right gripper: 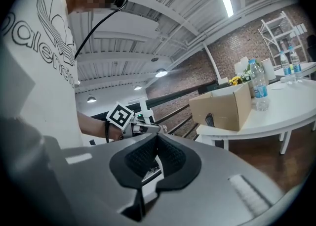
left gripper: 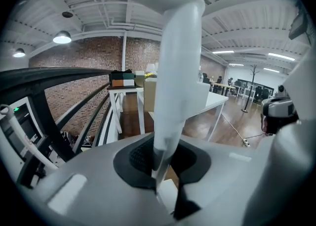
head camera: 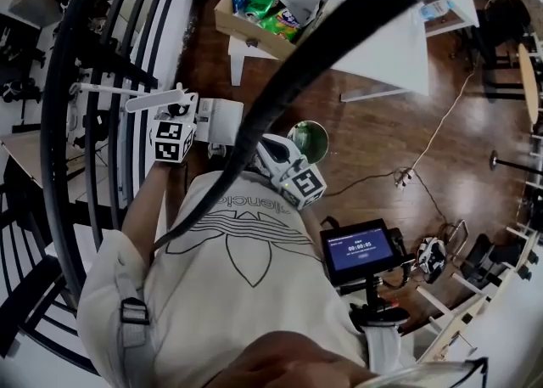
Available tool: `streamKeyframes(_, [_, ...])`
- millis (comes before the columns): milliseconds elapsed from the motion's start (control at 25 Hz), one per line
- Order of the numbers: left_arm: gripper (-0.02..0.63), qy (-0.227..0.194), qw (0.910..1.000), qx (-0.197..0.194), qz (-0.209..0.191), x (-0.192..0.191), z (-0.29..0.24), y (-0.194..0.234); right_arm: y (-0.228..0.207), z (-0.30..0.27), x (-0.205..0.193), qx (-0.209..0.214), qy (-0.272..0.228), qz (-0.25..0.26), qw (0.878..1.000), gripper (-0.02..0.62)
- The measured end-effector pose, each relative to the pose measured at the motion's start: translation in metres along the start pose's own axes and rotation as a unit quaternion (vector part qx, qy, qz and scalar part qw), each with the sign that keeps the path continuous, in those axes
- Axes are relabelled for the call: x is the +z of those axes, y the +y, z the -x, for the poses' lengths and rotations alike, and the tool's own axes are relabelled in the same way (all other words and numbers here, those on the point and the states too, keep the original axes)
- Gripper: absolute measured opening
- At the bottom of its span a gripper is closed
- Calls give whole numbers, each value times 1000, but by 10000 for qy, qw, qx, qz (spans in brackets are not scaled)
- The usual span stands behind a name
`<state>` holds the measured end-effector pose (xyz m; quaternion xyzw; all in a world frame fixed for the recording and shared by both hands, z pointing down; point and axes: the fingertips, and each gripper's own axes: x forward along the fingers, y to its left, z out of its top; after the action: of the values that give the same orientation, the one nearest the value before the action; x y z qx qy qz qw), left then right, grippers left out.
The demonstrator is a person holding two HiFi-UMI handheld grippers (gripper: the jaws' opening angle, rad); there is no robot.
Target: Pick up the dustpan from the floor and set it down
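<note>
The dustpan is white, and its long handle (head camera: 157, 99) sticks out to the left from my left gripper (head camera: 181, 106); its pan (head camera: 219, 119) shows just right of the marker cube. In the left gripper view the handle (left gripper: 180, 71) rises upright between the pads, and my left gripper (left gripper: 160, 165) is shut on its lower end. My right gripper (head camera: 270, 150) hangs in front of the person's chest, pointing toward the left one. In the right gripper view that gripper (right gripper: 157, 143) is shut with nothing between its pads.
A black stair railing (head camera: 76, 123) curves along the left. A white table (head camera: 390, 47) with a cardboard box of snacks (head camera: 263, 4) stands ahead. A green round object (head camera: 310, 142), a screen on a stand (head camera: 361, 250) and a power cable (head camera: 407, 176) sit over the wooden floor.
</note>
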<state>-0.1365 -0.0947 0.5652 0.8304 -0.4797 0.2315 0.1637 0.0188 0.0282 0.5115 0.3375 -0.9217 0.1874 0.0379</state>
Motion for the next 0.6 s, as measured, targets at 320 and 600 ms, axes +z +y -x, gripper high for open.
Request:
streamKeyframes(320, [71, 171, 9998, -21, 28, -39, -40, 12, -11, 12, -25, -617, 434, -168, 9970, 3])
streamKeyframes(600, [72, 314, 9994, 47, 107, -77, -78, 24, -11, 18, -48, -820, 602, -478, 9937, 3])
